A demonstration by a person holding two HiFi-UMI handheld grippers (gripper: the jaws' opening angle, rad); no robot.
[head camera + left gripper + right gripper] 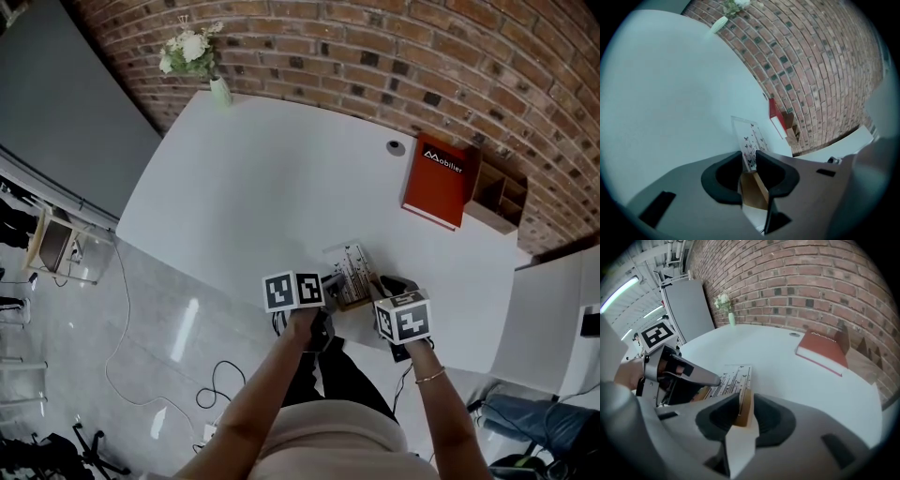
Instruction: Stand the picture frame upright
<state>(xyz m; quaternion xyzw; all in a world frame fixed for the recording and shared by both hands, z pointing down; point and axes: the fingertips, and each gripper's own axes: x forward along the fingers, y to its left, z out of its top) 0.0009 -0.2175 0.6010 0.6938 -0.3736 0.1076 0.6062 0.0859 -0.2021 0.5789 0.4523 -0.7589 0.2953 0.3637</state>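
The picture frame, a clear panel printed with small butterflies on a wooden base, is held near the front edge of the white table. In the left gripper view, my left gripper is shut on the panel, whose top leans away toward the brick wall. Below those jaws the wooden base shows. In the right gripper view, my right gripper is shut on the wooden edge, with the printed panel lying tilted beyond it. The left gripper holds the panel from the left.
A red book leans against a wooden organiser at the back right by the brick wall. A vase of white flowers stands at the far left corner. A round cable port sits in the tabletop. Cables lie on the floor.
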